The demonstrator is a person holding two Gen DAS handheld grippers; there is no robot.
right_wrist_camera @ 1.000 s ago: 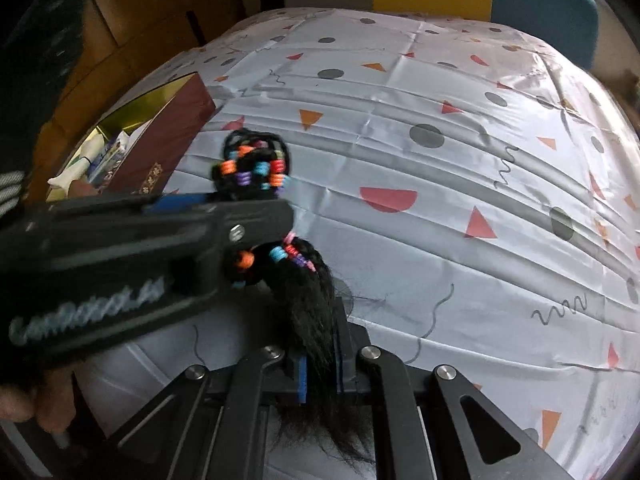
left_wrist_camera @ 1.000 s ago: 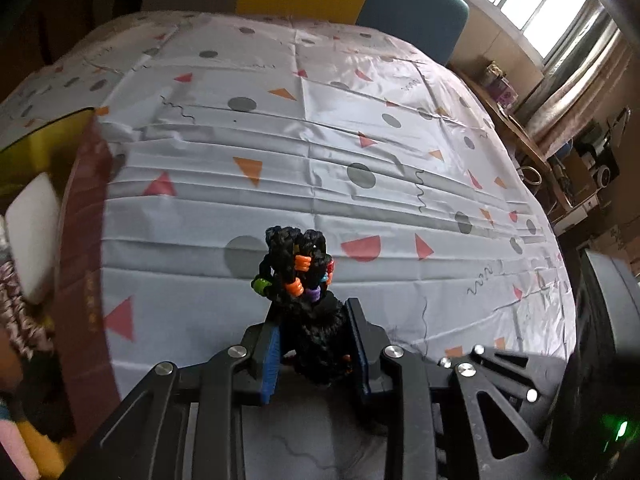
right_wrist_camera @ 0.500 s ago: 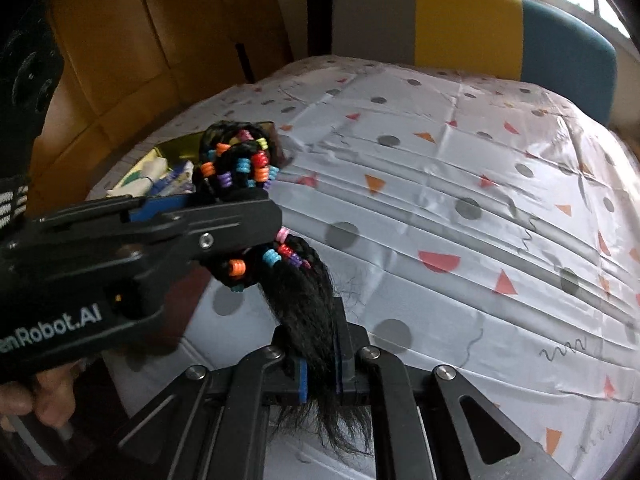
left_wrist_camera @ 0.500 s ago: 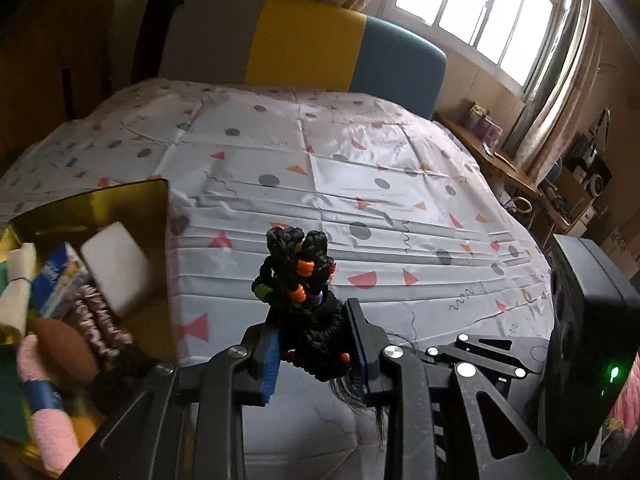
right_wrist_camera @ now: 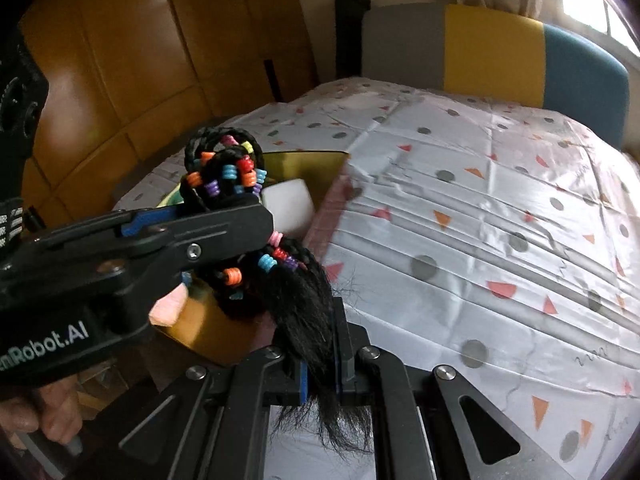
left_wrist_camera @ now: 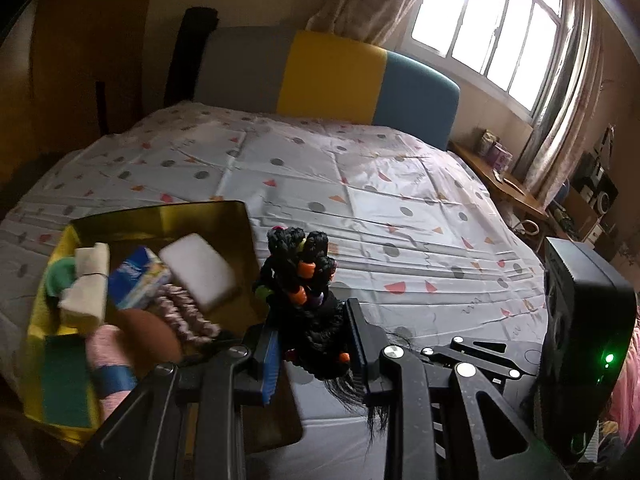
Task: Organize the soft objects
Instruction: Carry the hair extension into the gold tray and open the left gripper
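**Both claws clamped on one beaded braid above the bed**

The left claw [left_wrist_camera: 312, 344] was closed on the thick, coiled part of a black braided hairpiece [left_wrist_camera: 308, 300], its blue-edged pads pressing the bundle from both sides. Loops of braid strung with orange, green and purple beads stood up above the fingers, and loose black strands trailed out below them. In the right wrist view the same hairpiece [right_wrist_camera: 256, 248] ran from the left claw [right_wrist_camera: 208, 216], which crossed the picture from the left, down to the right claw [right_wrist_camera: 322, 368]. That right claw was pinched tight on the loose, unbraided tail, with wisps of hair fanning out below its pads. The hairpiece hung in the air between the two claws, clear of the bed.

A hand [right_wrist_camera: 44, 412] gripped the handle of the left tool at the lower left edge.

Below and to the left lay an open gold-lined box [left_wrist_camera: 168, 224] on the bed's white sheet [left_wrist_camera: 400, 216], which was printed with grey dots and red and orange triangles. Inside the box were a white sponge block [left_wrist_camera: 200, 272], a blue and yellow packet [left_wrist_camera: 138, 280], a pink-and-brown scrunchie [left_wrist_camera: 184, 316], a rolled pale cloth [left_wrist_camera: 86, 288], a brown pad [left_wrist_camera: 148, 336], a pink roll with a blue band [left_wrist_camera: 108, 364] and a green scouring pad [left_wrist_camera: 64, 380]. The hairpiece was held just right of the box's near corner.

A grey, yellow and blue headboard [left_wrist_camera: 336, 76] stood at the far end, with a bright window [left_wrist_camera: 488, 28] to its right.
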